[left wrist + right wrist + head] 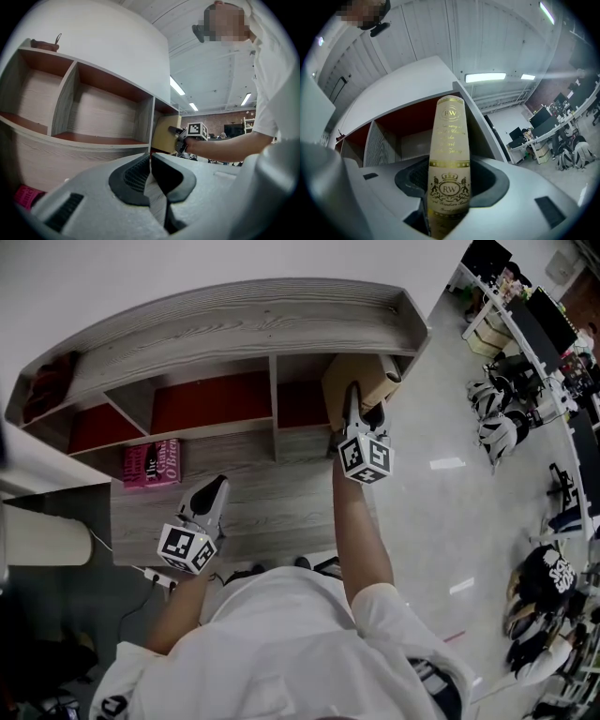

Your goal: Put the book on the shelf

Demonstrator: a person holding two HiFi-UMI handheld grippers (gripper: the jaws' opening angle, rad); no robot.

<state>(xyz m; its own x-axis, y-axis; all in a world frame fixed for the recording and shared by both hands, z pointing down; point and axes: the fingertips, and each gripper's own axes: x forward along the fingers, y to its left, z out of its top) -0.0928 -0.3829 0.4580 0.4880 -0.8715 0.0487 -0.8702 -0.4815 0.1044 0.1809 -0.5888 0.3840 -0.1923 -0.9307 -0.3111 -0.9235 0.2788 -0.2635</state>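
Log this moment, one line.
right gripper: shut on tan book, at rightmost shelf bay | left gripper: shut, empty, above desk | pink book: on desk

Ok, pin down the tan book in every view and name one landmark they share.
Head view: upper centre, the book held by the right gripper at the mouth of the shelf's rightmost compartment.
Left gripper view: centre right, a tan slab just past the shelf's right upright.
Right gripper view: dead centre, its gold-printed spine running up between the gripper's jaws.
Shared landmark: the shelf's red-lined rightmost compartment.
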